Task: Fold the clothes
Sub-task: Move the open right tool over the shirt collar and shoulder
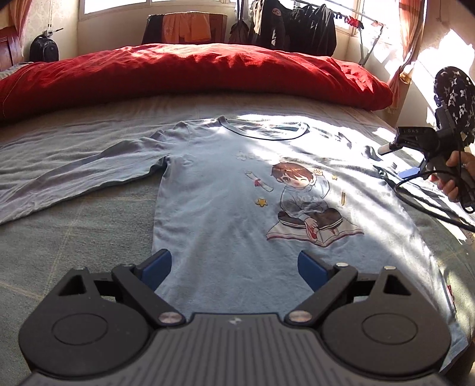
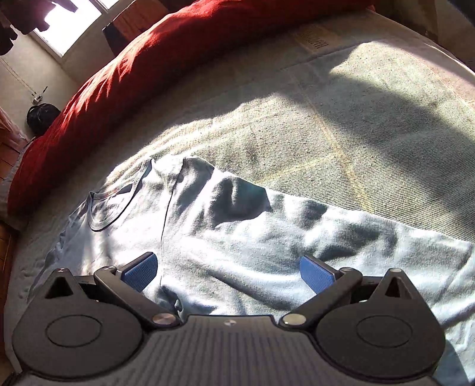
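Note:
A light blue long-sleeved shirt (image 1: 213,190) with a cartoon print lies flat, front up, on the bed, collar toward the far side. One sleeve (image 1: 74,166) stretches out to the left. My left gripper (image 1: 234,268) hovers open over the shirt's lower hem, nothing between its blue pads. In the left wrist view my right gripper (image 1: 415,145) appears at the right edge, held by a hand, above the shirt's other shoulder. In the right wrist view the right gripper (image 2: 228,271) stands open over the shoulder seam, with the shirt's right sleeve (image 2: 341,231) lying rumpled ahead.
A grey-green bedspread (image 1: 59,252) covers the bed. A red duvet (image 1: 190,71) is bunched along the far side. Dark clothes hang on a rack (image 1: 297,23) by the window. A black cable (image 1: 430,207) trails from the right gripper across the shirt's edge.

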{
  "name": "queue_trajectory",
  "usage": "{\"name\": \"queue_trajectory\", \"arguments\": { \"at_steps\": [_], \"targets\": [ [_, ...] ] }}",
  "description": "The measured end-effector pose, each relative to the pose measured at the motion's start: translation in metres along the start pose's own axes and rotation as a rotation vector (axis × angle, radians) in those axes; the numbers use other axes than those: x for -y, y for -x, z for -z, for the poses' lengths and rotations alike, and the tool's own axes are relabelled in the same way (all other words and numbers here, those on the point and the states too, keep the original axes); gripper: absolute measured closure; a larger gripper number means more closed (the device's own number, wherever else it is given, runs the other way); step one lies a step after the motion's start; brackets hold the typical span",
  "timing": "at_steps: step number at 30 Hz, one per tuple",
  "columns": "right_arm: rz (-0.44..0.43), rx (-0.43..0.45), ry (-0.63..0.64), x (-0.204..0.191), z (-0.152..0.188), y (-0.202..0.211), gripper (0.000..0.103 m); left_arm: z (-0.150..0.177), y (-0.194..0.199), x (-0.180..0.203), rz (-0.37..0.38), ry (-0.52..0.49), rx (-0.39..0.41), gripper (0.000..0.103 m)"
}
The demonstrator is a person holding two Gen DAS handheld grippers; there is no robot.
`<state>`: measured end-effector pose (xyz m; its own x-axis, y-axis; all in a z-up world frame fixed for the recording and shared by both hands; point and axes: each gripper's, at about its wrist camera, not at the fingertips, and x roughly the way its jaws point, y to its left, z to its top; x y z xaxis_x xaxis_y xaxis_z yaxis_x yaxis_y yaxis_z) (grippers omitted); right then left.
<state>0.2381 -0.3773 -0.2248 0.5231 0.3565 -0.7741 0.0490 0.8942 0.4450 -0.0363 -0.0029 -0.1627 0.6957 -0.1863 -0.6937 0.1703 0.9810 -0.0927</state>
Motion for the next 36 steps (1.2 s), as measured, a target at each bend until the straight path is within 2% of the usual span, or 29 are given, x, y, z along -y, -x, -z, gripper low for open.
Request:
{"name": "queue_trajectory", "arguments": {
  "at_steps": [3,9,13,16,18,21,26,31,35,36],
  "targets": [
    [0.047,0.058,0.079,-0.002,-0.008,-0.012,0.0,-0.002,-0.006,-0.004,-0.003,0.009,0.0,0.011],
    [0.072,0.062,0.048,-0.004,-0.033,-0.013,0.0,-0.005,-0.007,-0.006,0.01,0.015,0.022,0.011],
    [-0.048,0.051,0.052,-0.031,-0.036,0.001,0.0,-0.007,-0.002,-0.008,0.011,0.022,0.043,0.011],
    [-0.117,-0.009,0.06,-0.051,-0.034,-0.018,0.0,-0.006,0.0,-0.008,0.013,0.022,0.047,0.011],
    [-0.112,-0.016,0.075,-0.057,-0.035,-0.036,0.0,-0.006,0.002,-0.008,0.016,0.02,0.048,0.011],
    [-0.058,0.005,0.069,-0.053,-0.044,-0.066,0.0,-0.004,0.005,-0.011,0.012,0.028,0.049,0.011],
    [-0.074,0.06,-0.033,-0.044,-0.062,-0.058,0.0,0.0,0.008,-0.017,-0.002,0.035,0.042,0.011],
    [-0.122,0.004,0.019,-0.064,-0.05,-0.037,0.0,0.0,0.005,-0.016,0.018,0.046,0.041,0.011],
    [-0.126,-0.052,0.056,-0.072,-0.037,-0.05,0.0,0.003,0.001,-0.01,0.049,0.036,0.021,0.011],
    [-0.112,-0.044,0.055,-0.07,-0.038,-0.054,0.0,0.004,0.001,-0.009,0.051,0.035,0.014,0.011]
  ]
}}
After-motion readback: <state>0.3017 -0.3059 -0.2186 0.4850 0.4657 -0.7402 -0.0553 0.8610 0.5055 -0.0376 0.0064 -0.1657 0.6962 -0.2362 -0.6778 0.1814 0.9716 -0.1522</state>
